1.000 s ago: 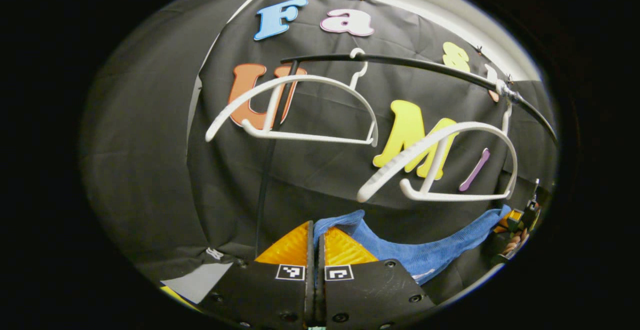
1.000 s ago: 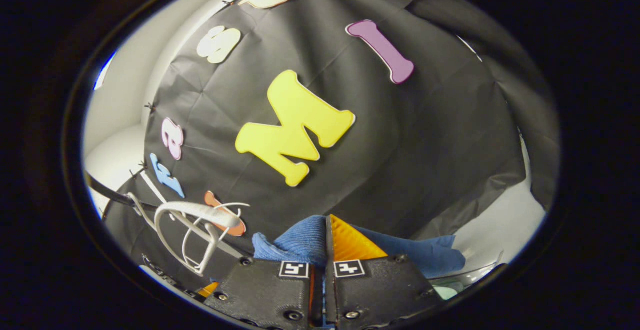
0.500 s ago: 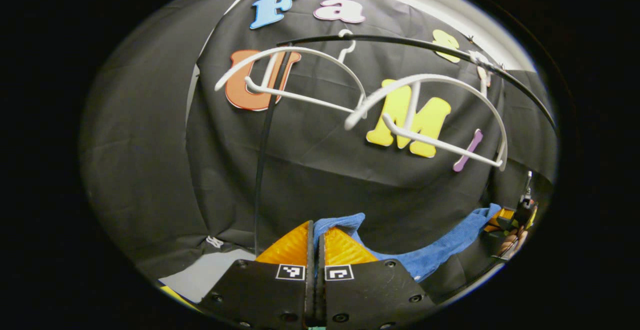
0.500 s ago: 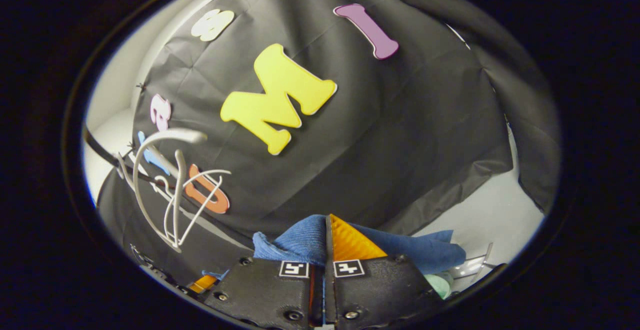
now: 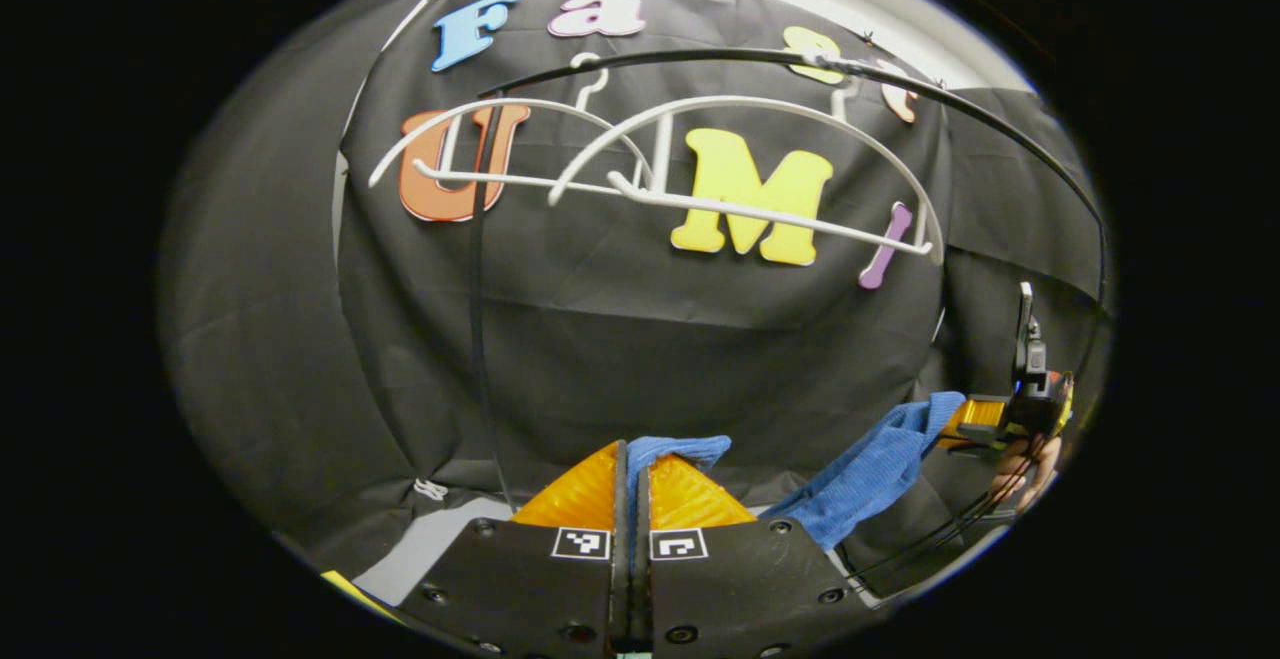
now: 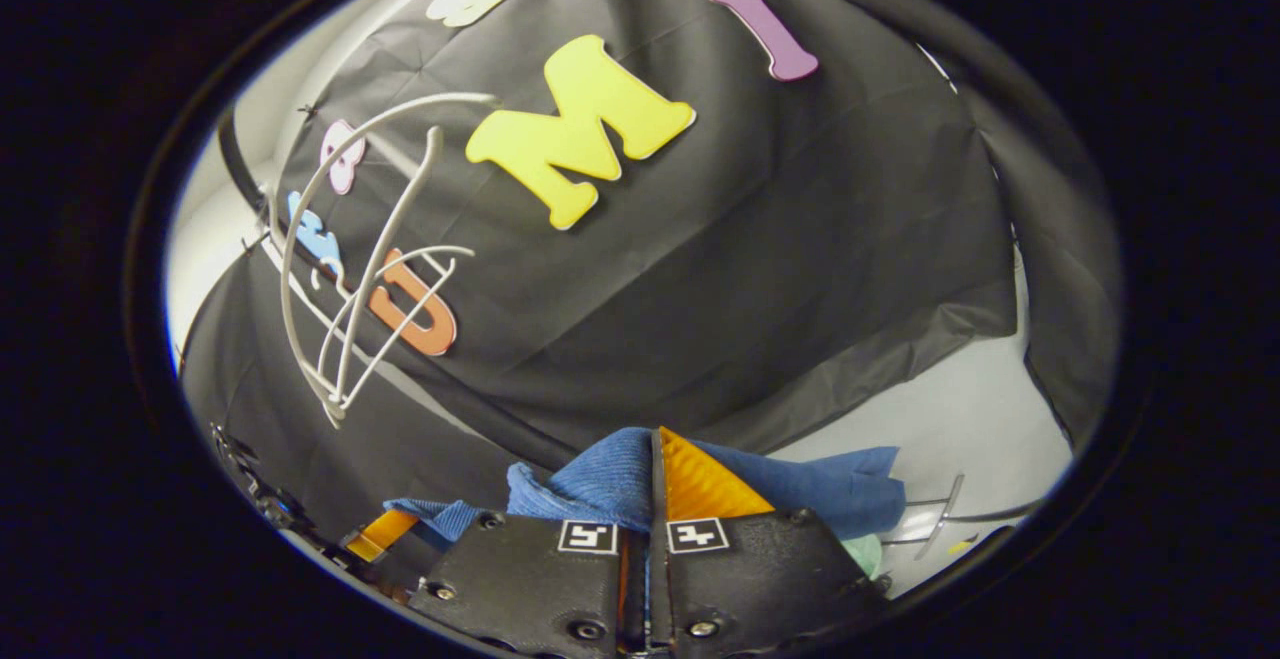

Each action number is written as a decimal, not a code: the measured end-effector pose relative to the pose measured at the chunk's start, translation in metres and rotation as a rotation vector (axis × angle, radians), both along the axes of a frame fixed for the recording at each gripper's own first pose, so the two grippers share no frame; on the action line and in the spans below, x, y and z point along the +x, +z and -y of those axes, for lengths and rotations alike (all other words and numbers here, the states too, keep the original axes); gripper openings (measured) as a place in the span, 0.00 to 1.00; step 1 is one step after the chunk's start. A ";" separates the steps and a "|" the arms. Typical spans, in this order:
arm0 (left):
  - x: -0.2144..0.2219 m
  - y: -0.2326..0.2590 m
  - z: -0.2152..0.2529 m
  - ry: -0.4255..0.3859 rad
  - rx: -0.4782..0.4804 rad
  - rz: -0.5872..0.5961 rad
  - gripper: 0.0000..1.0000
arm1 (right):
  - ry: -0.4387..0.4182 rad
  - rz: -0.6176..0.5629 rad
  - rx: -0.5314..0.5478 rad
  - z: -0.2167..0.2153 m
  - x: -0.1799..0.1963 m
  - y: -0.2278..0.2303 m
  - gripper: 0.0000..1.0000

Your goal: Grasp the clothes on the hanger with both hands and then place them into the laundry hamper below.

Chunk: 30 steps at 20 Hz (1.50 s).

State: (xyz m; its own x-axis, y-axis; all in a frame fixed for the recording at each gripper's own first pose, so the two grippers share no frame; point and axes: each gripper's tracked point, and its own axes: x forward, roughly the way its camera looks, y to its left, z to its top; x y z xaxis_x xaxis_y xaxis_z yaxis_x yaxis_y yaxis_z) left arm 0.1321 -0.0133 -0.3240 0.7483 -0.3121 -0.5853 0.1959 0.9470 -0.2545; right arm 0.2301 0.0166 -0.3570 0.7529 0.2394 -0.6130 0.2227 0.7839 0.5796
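My left gripper (image 5: 630,474) is closed on one end of the blue ribbed cloth garment (image 5: 865,474), its orange fingers pinching a small fold that pokes up between them. My right gripper (image 6: 652,479) is clamped on the other end, with bunched blue fabric spilling over its left finger and out to the right. In the left gripper view I can see that right gripper (image 5: 985,414) off to the far right, with the hand (image 5: 1020,464) holding it just below, and the garment sagging in a loose swag between the two grippers.

The garment is off the two white plastic hangers (image 5: 760,169); both hang bare from the thin black rail (image 5: 960,104), well above the cloth.

So the garment's long axis runs side to side, from one gripper to the other, and each holds an end, so neither is nearer. I judge the lift-off done and the lowering into the laundry hamper to be what remains. The hamper should lie below both grippers; I cannot make it out for certain, though a pale green edge (image 6: 860,554) and thin metal rods (image 6: 940,519) sit just under my right gripper. I expect the move to turn on bringing both ends straight down together.
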 end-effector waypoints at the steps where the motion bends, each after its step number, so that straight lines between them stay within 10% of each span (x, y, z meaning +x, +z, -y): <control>1: -0.005 0.002 0.007 -0.013 -0.009 -0.002 0.01 | 0.014 -0.004 0.004 -0.007 -0.005 0.000 0.05; 17: -0.107 -0.026 0.074 -0.188 -0.130 -0.136 0.01 | 0.208 -0.236 0.187 -0.110 -0.104 -0.062 0.05; 30: -0.190 -0.170 0.062 -0.221 0.014 -0.449 0.01 | 0.208 -0.656 -0.084 -0.078 -0.185 -0.242 0.08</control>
